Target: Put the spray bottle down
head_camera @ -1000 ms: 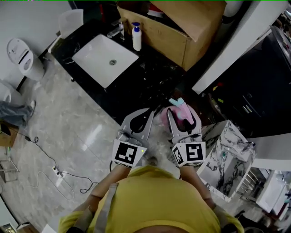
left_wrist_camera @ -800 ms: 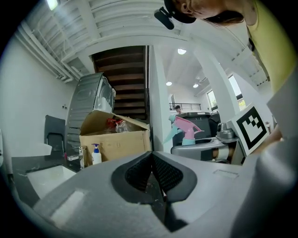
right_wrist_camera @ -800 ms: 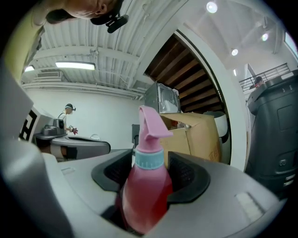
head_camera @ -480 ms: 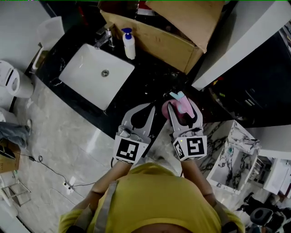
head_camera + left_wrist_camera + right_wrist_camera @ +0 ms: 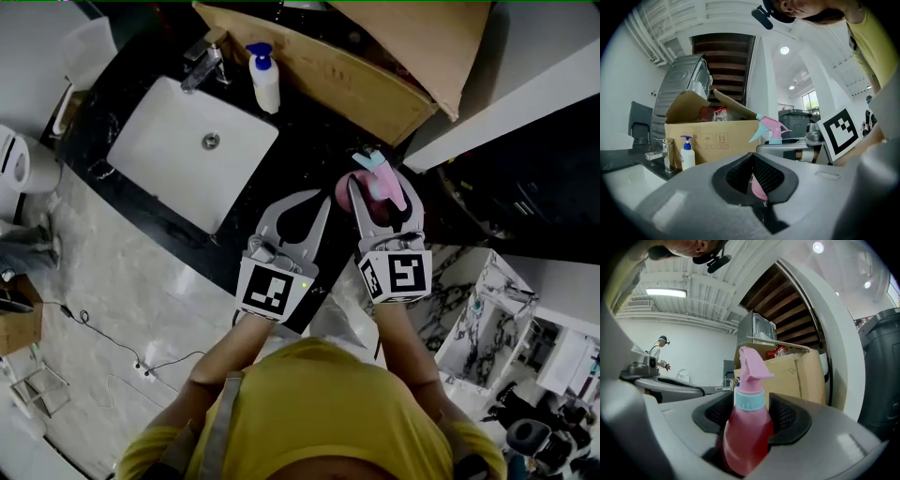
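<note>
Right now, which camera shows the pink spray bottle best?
The right gripper view: the spray bottle stands upright mid-frame between the jaws. The head view shows its top from above; the left gripper view, only its nozzle.

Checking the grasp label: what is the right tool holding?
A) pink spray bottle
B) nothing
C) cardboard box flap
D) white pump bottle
A: the right tool is closed on the pink spray bottle, which stands upright between its pads.
</note>
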Available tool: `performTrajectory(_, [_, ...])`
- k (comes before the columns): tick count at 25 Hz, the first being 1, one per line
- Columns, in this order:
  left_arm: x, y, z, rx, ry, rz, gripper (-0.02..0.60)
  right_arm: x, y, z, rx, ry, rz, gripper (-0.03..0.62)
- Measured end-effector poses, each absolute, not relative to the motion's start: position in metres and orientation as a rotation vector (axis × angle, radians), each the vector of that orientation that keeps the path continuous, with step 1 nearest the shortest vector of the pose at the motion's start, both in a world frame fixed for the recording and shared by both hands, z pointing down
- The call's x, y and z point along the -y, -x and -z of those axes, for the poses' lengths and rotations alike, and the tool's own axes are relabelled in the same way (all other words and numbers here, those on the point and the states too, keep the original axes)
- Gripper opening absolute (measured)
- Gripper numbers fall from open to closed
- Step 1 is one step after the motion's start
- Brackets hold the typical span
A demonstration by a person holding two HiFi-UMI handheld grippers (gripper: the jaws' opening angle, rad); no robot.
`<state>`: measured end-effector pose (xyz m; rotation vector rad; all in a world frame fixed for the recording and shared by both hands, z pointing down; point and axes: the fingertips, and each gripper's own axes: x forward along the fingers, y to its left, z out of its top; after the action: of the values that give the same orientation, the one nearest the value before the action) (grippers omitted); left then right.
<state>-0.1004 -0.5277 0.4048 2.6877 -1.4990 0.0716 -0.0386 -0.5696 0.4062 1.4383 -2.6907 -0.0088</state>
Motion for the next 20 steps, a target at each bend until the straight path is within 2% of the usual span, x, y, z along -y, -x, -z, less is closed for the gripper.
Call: performTrajectory(20, [0.616,0.105,-0.458,1.567,-2.598,-0.1,0.005,0.691,0.062,-0.476,2.676,-1.354,0.016,0.239])
